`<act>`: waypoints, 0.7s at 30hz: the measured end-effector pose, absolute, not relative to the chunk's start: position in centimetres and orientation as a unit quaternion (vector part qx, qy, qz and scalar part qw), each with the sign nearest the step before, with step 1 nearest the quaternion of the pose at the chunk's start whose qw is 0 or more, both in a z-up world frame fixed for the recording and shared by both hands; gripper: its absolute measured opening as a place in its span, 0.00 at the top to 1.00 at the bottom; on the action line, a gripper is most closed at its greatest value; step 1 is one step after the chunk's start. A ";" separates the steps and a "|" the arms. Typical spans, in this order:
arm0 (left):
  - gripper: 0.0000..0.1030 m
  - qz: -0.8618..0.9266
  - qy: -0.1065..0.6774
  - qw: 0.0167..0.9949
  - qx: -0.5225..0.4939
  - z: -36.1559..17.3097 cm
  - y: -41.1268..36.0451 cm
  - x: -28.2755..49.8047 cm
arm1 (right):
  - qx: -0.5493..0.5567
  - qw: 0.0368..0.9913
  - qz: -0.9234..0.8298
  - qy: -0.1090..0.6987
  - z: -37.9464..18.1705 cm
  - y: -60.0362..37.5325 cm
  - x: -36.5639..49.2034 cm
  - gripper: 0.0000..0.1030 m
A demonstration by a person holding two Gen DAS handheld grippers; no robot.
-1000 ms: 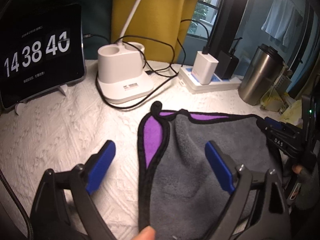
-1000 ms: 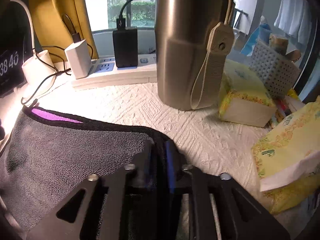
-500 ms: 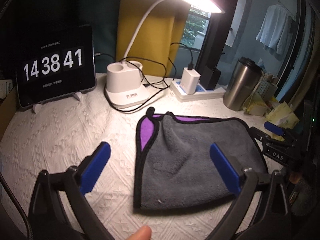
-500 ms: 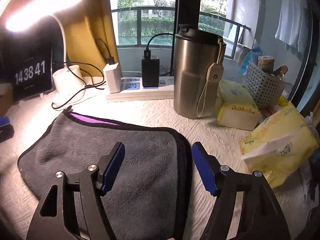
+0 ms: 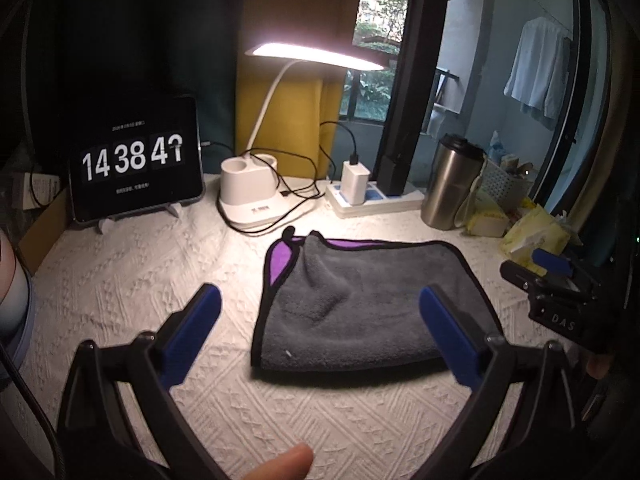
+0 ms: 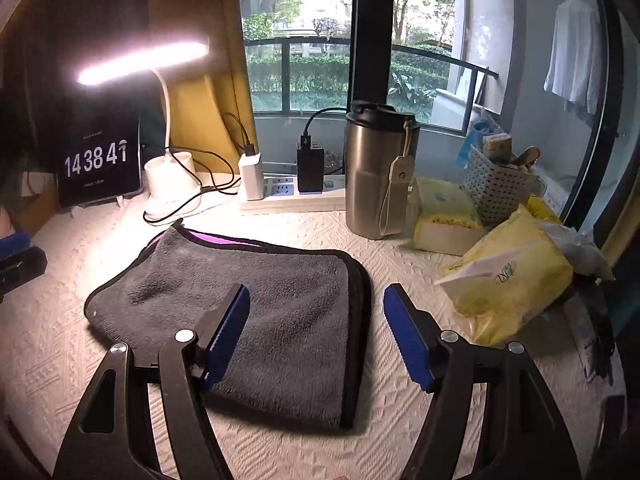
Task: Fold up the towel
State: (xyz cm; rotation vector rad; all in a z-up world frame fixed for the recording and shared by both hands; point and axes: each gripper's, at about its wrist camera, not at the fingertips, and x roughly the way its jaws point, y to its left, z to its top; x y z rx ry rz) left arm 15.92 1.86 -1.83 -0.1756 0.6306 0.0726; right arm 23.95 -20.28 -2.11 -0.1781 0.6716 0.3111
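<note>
Left wrist view, nearest first: the left gripper (image 5: 320,308) hangs above the white textured tablecloth (image 5: 132,280) with its blue-padded fingers (image 5: 192,332) spread wide and nothing between them. Just beyond lies the towel (image 5: 368,300), folded over on itself, grey side up with a black hem; a strip of purple underside shows along its far edge and at its far left corner, where the top layer sits rumpled. The right finger of this gripper overlaps the towel's near right part in the picture, though contact cannot be told. At the right edge, the right gripper (image 5: 548,276) shows from the side, close to the towel's right hem. Right wrist view: that gripper (image 6: 316,328) also stands wide open and empty, its left pad over the grey pile and its right pad over bare cloth beside the doubled right hem. Farther back along the table stand a tablet clock (image 5: 134,166) on the left, a lit white desk lamp (image 5: 256,188) with black cables looped round its base, a power strip (image 5: 376,200) with a white and a black charger plugged in, and a steel tumbler (image 6: 378,172). Right of the tumbler sit yellow tissue packs (image 6: 512,276) and a perforated white basket (image 6: 496,188), with the window behind.
</note>
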 end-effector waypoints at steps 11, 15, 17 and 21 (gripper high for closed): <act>0.02 0.033 0.287 0.955 -0.059 -1.4 -0.2 11.9 | -0.090 0.932 0.159 0.315 -0.6 -20.9 19.4 0.29; 0.02 0.038 0.277 0.958 -0.070 -1.4 -0.1 10.3 | -0.090 0.933 0.163 0.309 -0.2 -20.8 18.0 0.30; 0.02 0.035 0.274 0.958 -0.079 -1.3 0.0 9.8 | -0.092 0.934 0.165 0.304 0.3 -20.6 17.0 0.29; 0.02 0.036 0.259 0.962 -0.077 -0.8 -0.1 8.5 | -0.097 0.938 0.164 0.289 1.3 -20.5 15.2 0.29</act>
